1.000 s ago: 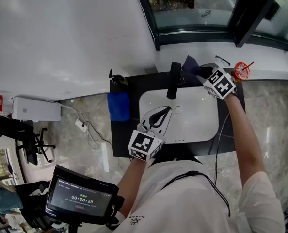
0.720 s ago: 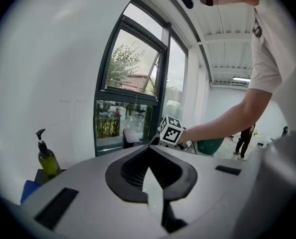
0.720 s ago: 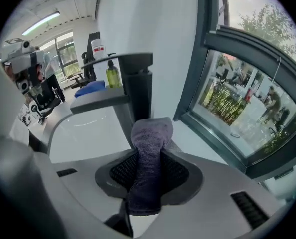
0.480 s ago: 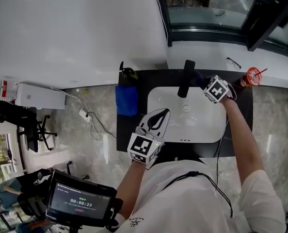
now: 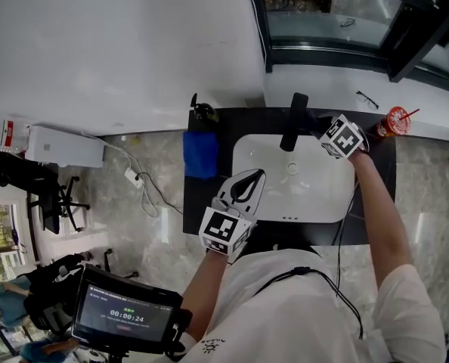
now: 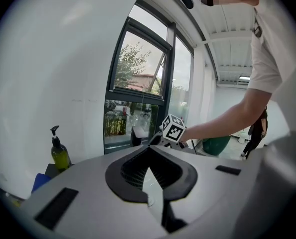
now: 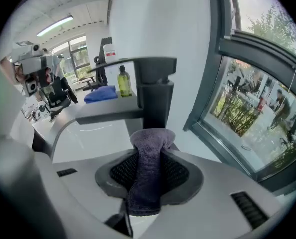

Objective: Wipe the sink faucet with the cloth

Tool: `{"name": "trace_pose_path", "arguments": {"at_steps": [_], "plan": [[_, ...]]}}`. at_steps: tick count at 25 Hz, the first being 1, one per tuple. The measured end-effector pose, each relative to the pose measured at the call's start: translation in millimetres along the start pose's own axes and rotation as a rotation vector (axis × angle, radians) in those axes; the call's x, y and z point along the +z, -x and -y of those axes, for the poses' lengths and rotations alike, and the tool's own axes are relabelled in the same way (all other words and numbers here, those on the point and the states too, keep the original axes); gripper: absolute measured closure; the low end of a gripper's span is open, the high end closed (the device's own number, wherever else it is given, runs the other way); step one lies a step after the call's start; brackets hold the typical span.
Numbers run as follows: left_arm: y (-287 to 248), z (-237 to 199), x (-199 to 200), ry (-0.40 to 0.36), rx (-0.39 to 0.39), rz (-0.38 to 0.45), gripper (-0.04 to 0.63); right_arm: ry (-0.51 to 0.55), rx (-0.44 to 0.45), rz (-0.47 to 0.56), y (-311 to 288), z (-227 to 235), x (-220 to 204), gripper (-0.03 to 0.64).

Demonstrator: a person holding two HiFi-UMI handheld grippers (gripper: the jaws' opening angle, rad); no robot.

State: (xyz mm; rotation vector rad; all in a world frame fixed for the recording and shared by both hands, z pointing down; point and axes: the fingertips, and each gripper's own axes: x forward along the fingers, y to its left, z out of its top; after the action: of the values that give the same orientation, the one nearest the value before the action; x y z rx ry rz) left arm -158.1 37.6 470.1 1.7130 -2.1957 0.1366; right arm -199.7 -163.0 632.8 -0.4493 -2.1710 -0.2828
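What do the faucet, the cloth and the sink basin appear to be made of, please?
The faucet is probably metal with a matte dark coating: square edges, dull sheen. The cloth looks like grey microfibre-type fabric: fuzzy knit texture, soft folds. The sink basin is likely glazed white ceramic: smooth, with glossy reflections.

**Black countertop with inset basin**

The black countertop [image 5: 202, 210] carries a white sink basin [image 5: 285, 195] set into its middle. A black faucet [image 5: 293, 121] stands at the basin's far rim. Left of the basin lies a folded blue cloth [image 5: 200, 154]. Beyond it, in the far left corner, a soap bottle [image 5: 202, 113] stands upright.
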Motion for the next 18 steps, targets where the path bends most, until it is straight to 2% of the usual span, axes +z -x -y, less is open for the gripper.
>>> {"name": "trace_pose_path", "arguments": {"at_steps": [8, 18], "plan": [[-9, 12, 12, -0.014, -0.045, 0.016, 0.601, 0.107, -0.046, 0.128, 54, 3, 44, 0.497], [-19, 30, 23, -0.036, -0.104, 0.028, 0.601, 0.134, -0.074, 0.287, 120, -8, 84, 0.497]]}}
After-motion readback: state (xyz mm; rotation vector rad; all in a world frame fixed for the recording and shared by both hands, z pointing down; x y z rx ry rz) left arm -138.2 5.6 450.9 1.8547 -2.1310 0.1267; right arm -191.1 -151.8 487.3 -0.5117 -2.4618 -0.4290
